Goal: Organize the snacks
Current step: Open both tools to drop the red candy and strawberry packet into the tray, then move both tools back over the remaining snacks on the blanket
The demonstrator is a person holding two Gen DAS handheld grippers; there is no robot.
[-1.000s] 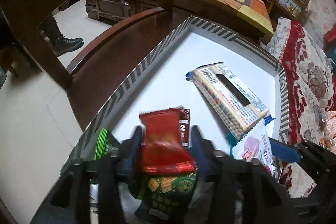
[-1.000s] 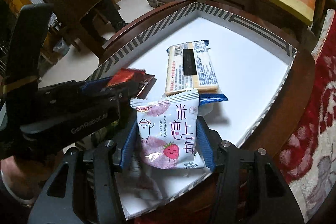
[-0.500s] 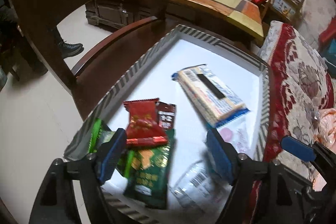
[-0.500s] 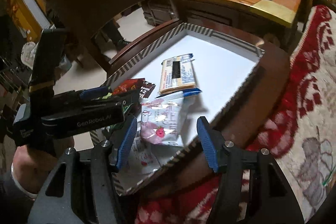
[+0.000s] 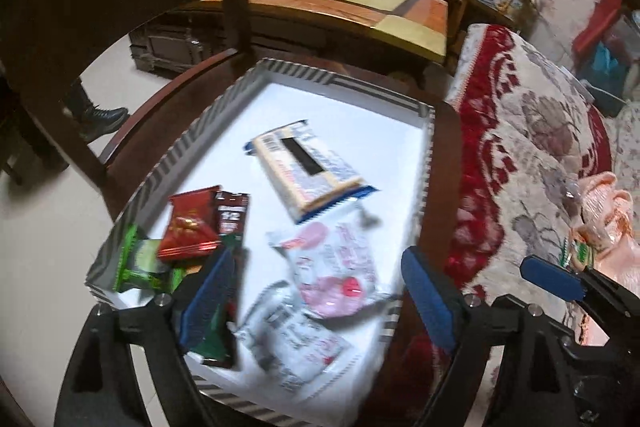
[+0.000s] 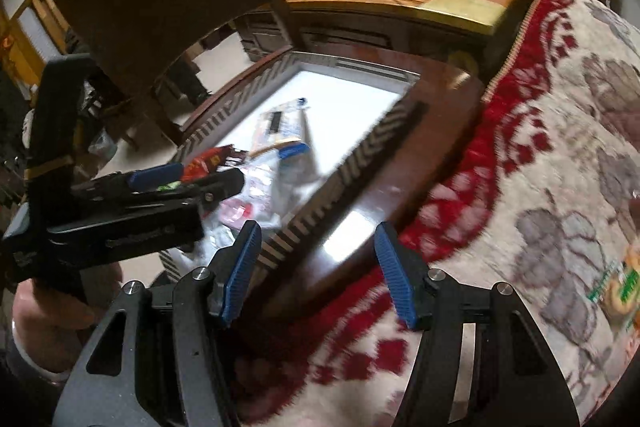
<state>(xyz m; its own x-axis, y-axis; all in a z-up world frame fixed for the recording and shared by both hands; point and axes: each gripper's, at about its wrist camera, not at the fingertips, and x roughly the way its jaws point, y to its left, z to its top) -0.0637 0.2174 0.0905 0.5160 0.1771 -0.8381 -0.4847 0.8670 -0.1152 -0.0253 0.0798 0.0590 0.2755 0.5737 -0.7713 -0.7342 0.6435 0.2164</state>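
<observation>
Snacks: several small sealed packets are lying inside a white tray with a striped rim, itself resting on a dark wooden chair seat.
Pink packet: lying near the tray's near right edge, partly over a clear-and-white wrapper at the near edge — probably light, puffy and crinkly, so best pinched by a flat sealed end.
Cracker pack: lying mid-tray with its barcode side up; it looks like the stiffest item, though likely brittle inside, so a grip across its narrow width seems safest.
Red packet: sitting by the left edge, overlapping a dark brown sachet.
Green wrappers: bunching in the near left corner — glossy film, likely slippery.
Left gripper: hanging over the tray's near edge, its jaws opening wide, with no pad pressing on anything.
Right gripper: hanging beyond the tray's right edge, over the seat rim and a red floral blanket; jaws standing apart and empty.
Loose snack: a further packet is apparently lying on the blanket, blurred.
</observation>
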